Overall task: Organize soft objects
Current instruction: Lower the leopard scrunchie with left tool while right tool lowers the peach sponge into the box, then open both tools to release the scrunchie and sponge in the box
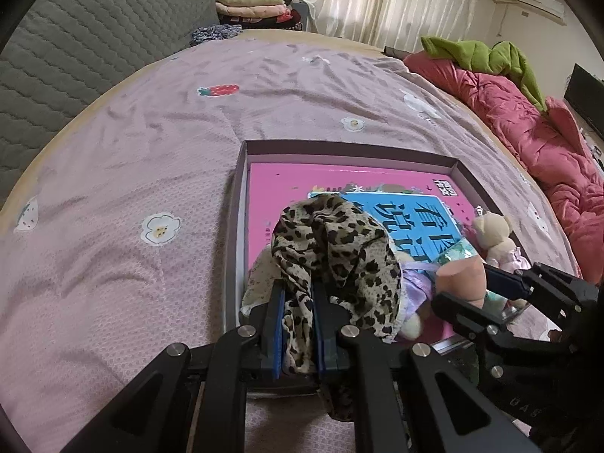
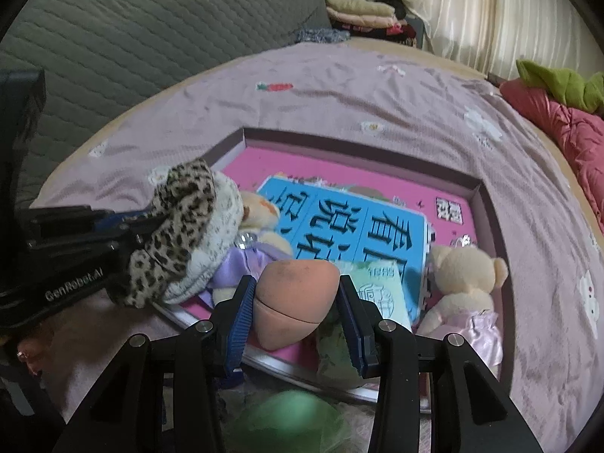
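Cream curtains [image 1: 377, 0] hang behind a grey quilted headboard [image 1: 94, 30] and air conditioner [image 1: 540, 2].

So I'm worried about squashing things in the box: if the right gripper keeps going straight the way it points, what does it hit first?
Probably the green packet lying just beyond the peach sponge held by the right gripper, then the blue book under it. Depth is uncertain in this fisheye view.

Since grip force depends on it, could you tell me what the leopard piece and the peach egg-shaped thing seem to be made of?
Leopard piece: thin woven or knit fabric, matte; it drapes and bunches in soft folds between the left gripper pads. Peach egg: probably foam sponge, matte and smooth, with dark smudges and a slit-like seam; held in the right gripper.
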`<control>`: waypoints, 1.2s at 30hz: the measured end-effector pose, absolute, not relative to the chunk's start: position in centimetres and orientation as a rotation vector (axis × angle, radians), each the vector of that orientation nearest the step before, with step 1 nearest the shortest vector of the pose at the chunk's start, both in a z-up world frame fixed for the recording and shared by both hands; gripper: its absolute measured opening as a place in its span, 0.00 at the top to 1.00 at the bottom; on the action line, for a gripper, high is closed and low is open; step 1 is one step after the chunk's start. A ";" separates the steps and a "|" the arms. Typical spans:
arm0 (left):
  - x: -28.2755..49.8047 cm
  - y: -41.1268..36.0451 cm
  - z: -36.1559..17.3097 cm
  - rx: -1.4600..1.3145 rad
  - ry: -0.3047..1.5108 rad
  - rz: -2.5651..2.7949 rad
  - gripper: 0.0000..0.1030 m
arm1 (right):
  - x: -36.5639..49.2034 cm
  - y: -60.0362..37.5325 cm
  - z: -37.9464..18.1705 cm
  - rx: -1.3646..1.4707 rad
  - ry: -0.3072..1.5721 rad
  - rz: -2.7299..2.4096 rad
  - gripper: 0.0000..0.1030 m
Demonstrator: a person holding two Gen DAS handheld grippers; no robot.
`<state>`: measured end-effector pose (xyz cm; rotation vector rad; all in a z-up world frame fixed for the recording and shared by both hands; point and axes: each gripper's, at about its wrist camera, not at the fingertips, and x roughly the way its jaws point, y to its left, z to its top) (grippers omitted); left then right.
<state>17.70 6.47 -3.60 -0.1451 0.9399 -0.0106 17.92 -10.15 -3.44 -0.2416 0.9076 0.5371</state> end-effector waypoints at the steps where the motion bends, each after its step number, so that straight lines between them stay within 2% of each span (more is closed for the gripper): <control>1: 17.7 6.6 -3.6 -0.147 0.942 -0.006 0.88 | 17.9 -10.1 -3.4 -0.243 0.908 0.538 0.56; 16: 17.9 7.0 -3.9 -0.158 0.952 0.017 0.88 | 18.0 -10.3 -3.5 -0.233 0.923 0.543 0.55; 21: 17.9 7.0 -3.8 -0.156 0.949 0.015 0.88 | 17.9 -10.3 -3.3 -0.221 0.921 0.551 0.45; 36: 17.8 7.3 -3.6 -0.167 0.952 0.016 0.86 | 17.4 -10.4 -2.4 -0.226 0.877 0.546 0.40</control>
